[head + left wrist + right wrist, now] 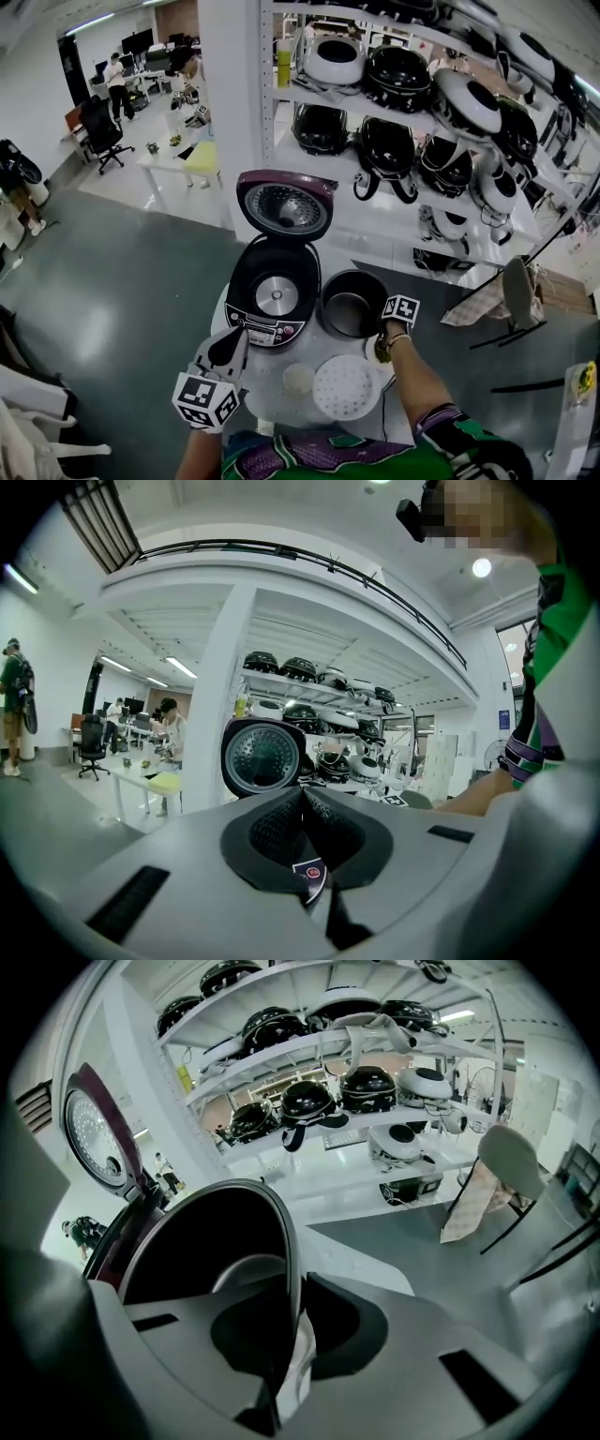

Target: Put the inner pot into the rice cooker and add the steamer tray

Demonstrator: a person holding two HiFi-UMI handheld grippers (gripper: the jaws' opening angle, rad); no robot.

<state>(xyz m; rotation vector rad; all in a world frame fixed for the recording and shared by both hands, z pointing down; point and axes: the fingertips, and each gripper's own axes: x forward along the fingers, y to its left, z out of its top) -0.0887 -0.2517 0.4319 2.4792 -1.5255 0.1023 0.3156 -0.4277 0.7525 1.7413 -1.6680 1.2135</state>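
The rice cooker (274,295) stands open on a round white table (323,354), its lid (286,206) raised and its heating plate bare. The dark inner pot (352,305) sits on the table just right of it. My right gripper (382,330) is shut on the pot's near-right rim; in the right gripper view the rim (281,1241) runs between the closed jaws of the right gripper (296,1335). The white perforated steamer tray (347,386) lies flat at the table's front. My left gripper (236,339) hovers by the cooker's front, shut and holding nothing, facing the lid (262,754).
A small white round object (298,378) lies left of the tray. Shelves (422,94) full of black and white rice cookers stand behind the table. A fan on a stand (520,291) is on the floor at the right. People work at desks far left.
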